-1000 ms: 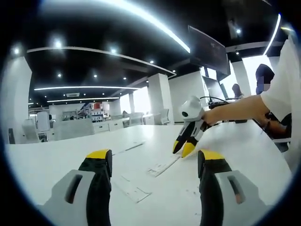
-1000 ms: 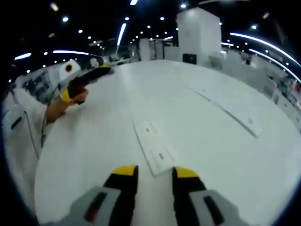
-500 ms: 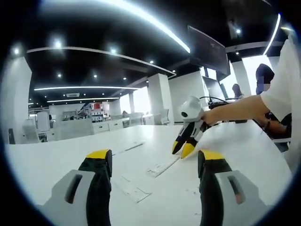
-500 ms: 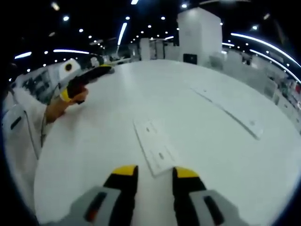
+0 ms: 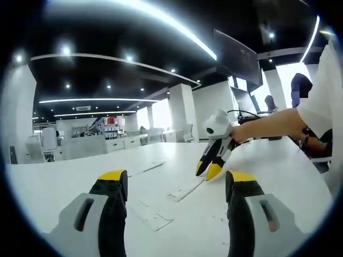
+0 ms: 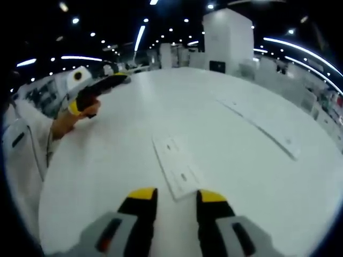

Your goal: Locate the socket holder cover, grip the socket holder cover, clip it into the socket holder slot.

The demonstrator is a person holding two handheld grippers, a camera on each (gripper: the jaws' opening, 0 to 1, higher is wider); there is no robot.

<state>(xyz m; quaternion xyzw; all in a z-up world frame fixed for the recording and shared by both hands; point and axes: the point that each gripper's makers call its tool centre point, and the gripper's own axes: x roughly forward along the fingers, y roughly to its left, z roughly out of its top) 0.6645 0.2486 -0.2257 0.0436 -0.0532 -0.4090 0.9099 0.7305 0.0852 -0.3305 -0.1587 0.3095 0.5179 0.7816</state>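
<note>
A flat white plate with small slots, likely the socket holder cover (image 6: 176, 165), lies on the white table (image 6: 118, 160). Its near end reaches up to my right gripper (image 6: 177, 196), whose jaws stand a narrow gap apart just above it, open. In the left gripper view the same plate (image 5: 186, 188) lies under the right gripper (image 5: 209, 169), which a hand holds tilted down. A long white strip (image 6: 261, 124) lies farther right. My left gripper (image 5: 177, 179) is wide open over the table with nothing between its jaws; it also appears at the far left (image 6: 99, 88).
Another small white flat piece (image 5: 151, 215) lies near my left jaw, and a thin strip (image 5: 147, 168) lies farther back. The person's sleeve and arm (image 5: 316, 115) fill the right side. Desks, chairs and pillars stand beyond the table.
</note>
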